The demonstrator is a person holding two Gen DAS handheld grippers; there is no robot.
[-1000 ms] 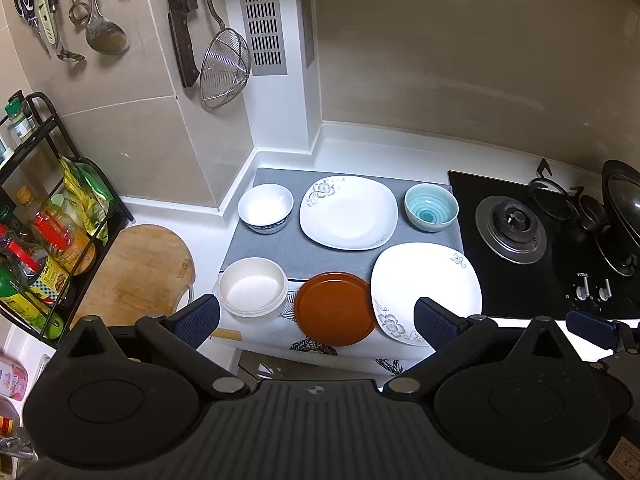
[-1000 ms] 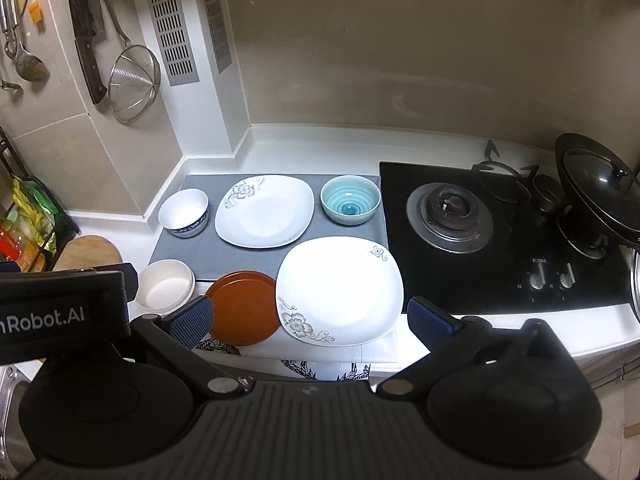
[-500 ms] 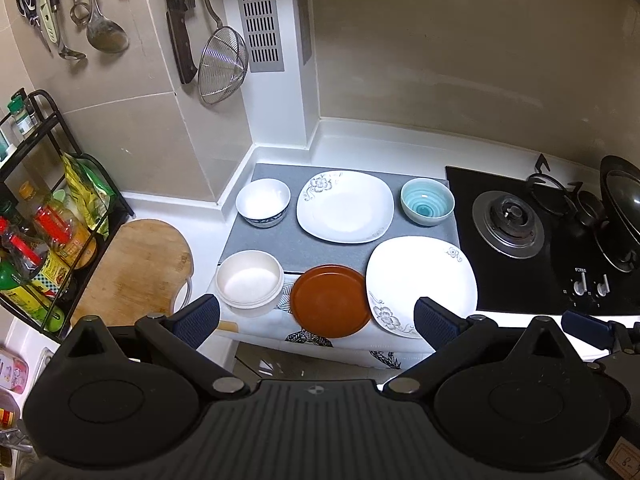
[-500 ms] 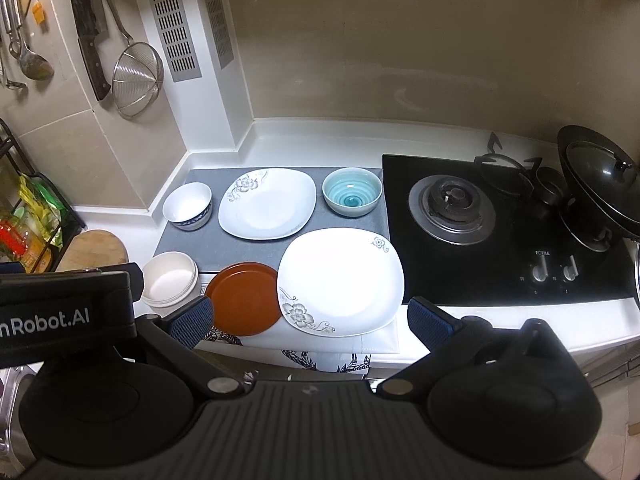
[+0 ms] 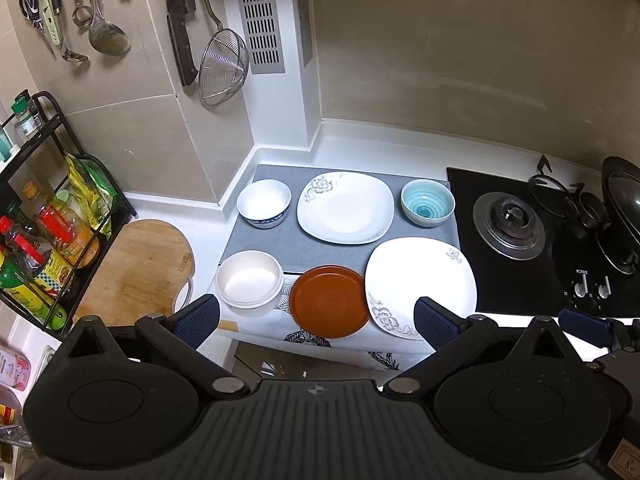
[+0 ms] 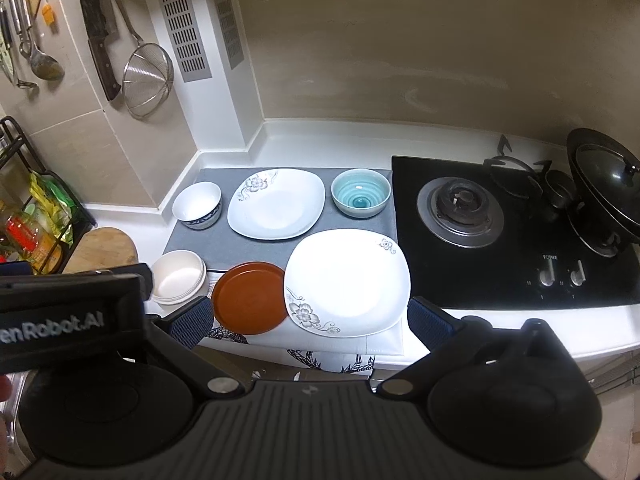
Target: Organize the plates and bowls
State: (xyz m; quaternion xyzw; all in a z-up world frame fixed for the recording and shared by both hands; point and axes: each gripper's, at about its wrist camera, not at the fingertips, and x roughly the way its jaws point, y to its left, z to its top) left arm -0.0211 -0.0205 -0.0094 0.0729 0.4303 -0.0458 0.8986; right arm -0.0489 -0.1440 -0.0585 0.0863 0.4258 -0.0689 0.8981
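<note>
Back row on counter [image 5: 360, 148], left to right: bowl [image 5: 263, 203], plate [image 5: 345, 207], bowl [image 5: 427, 202]. Front row: bowl [image 5: 249, 283], plate [image 5: 329, 301], plate [image 5: 420, 285]. Stove [image 5: 510, 224] right.

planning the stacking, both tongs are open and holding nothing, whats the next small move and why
Probably lower the right tongs onto the near edge of the front white plate. It lies just ahead of them, slightly overlapping the brown plate, and could then stack on the matching rear white plate.
</note>
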